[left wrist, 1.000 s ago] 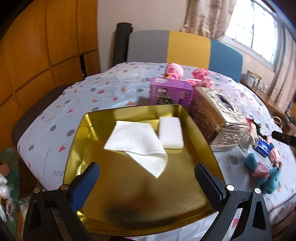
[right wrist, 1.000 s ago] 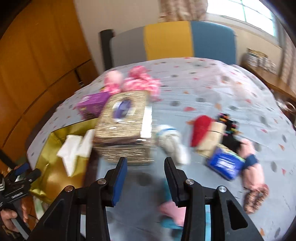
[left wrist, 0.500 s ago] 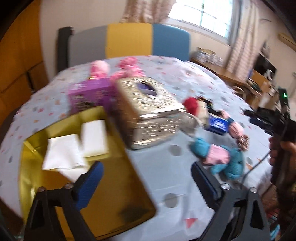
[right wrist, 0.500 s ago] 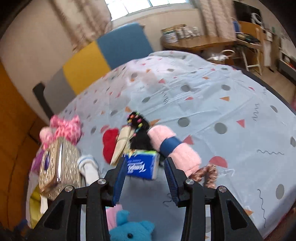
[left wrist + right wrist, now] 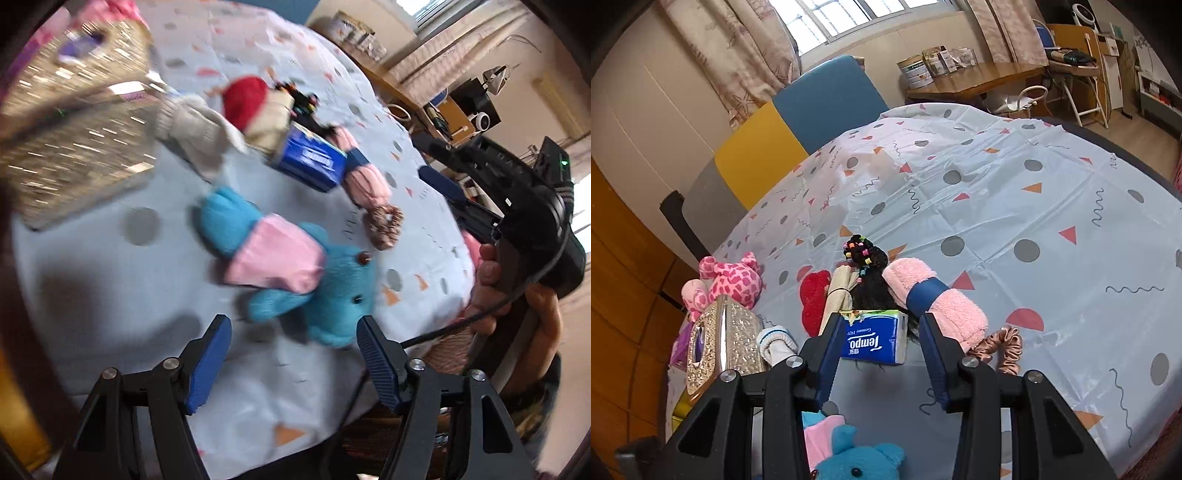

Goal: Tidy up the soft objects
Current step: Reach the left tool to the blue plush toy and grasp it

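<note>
A blue plush bear in a pink shirt (image 5: pixel 291 266) lies on the tablecloth just ahead of my open, empty left gripper (image 5: pixel 293 345); the bear also shows low in the right wrist view (image 5: pixel 857 461). My right gripper (image 5: pixel 879 343) is open, its pads either side of a blue Tempo tissue pack (image 5: pixel 873 338), which also shows in the left wrist view (image 5: pixel 308 162). Around the pack lie a rolled pink towel with a blue band (image 5: pixel 934 295), a black hair piece with coloured ties (image 5: pixel 866 258), a red plush (image 5: pixel 812 299), a white sock (image 5: pixel 775 343) and a pink scrunchie (image 5: pixel 1004 347).
A gold tissue box (image 5: pixel 720 343) stands left of the pile, with a purple box (image 5: pixel 679 350) and a pink spotted plush (image 5: pixel 735 277) behind it. A gold tray edge (image 5: pixel 679 406) shows at far left. A chair (image 5: pixel 798 125) stands behind the table.
My left gripper has swung right from the gold tray to the blue bear. My right gripper has moved in around the tissue pack and opened wider.
</note>
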`<state>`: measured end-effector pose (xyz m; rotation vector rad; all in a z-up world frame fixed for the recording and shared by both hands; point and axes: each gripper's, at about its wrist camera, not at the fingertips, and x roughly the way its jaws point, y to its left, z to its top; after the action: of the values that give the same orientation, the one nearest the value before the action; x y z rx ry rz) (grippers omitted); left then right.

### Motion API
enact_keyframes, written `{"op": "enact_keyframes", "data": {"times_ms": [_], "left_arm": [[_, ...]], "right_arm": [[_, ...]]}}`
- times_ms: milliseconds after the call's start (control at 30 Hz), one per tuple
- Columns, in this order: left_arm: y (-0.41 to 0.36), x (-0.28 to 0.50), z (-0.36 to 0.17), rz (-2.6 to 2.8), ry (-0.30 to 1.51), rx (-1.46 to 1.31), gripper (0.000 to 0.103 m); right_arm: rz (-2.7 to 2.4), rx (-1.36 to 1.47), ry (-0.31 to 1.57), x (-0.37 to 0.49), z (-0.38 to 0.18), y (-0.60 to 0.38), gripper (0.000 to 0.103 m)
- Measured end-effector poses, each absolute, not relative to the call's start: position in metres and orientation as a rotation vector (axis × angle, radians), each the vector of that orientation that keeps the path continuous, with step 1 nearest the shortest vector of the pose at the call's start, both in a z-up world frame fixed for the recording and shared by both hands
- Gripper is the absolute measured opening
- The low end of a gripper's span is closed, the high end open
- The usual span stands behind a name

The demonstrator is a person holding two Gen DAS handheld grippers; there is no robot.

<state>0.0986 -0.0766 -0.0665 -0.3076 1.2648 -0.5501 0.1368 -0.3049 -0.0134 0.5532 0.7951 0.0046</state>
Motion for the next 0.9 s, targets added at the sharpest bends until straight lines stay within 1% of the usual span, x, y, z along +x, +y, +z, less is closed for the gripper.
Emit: {"op": "enact_keyframes", "data": {"times_ms": [67, 300, 433, 533, 633, 700, 733, 767, 833, 900], "left_arm": [[-0.088, 0.101, -0.071, -0.569, 1.281, -0.327, 0.075], [-0.127, 0.125, -0.088, -0.580, 1.291, -0.304, 0.075], [-0.133, 0.140, -0.092, -0.555, 1.296, -0.314, 0.084], [-0.132, 0.147, -0.093, -0.539, 1.302, -0.380, 0.096], [-0.131, 0.152, -0.099, -0.492, 1.318, -0.440, 0.098], [-0.131, 0.153, -0.097, -0.468, 1.298, -0.446, 0.094], [-0.131, 0.153, -0.096, -0.454, 1.288, -0.434, 0.082], [-0.131, 0.153, -0.096, -0.444, 1.276, -0.410, 0.065], [-0.132, 0.153, -0.096, -0.478, 1.250, -0.371, 0.058], [-0.133, 0.149, -0.095, -0.491, 1.223, -0.326, 0.056]], "right_arm": [[0.012, 0.567, 0.794, 0.137, -0.014, -0.306, 0.042], [0.016, 0.630, 0.778, 0.135, -0.014, -0.317, 0.042], [0.010, 0.687, 0.784, 0.135, -0.019, -0.325, 0.042], [-0.005, 0.720, 0.792, 0.134, -0.022, -0.331, 0.042], [-0.012, 0.738, 0.796, 0.134, -0.024, -0.334, 0.042], [-0.014, 0.738, 0.798, 0.134, -0.024, -0.334, 0.042], [-0.014, 0.736, 0.800, 0.135, -0.025, -0.334, 0.042], [-0.013, 0.737, 0.802, 0.135, -0.025, -0.333, 0.042], [-0.013, 0.738, 0.809, 0.136, -0.027, -0.333, 0.042], [-0.015, 0.736, 0.812, 0.136, -0.028, -0.333, 0.042]]}}
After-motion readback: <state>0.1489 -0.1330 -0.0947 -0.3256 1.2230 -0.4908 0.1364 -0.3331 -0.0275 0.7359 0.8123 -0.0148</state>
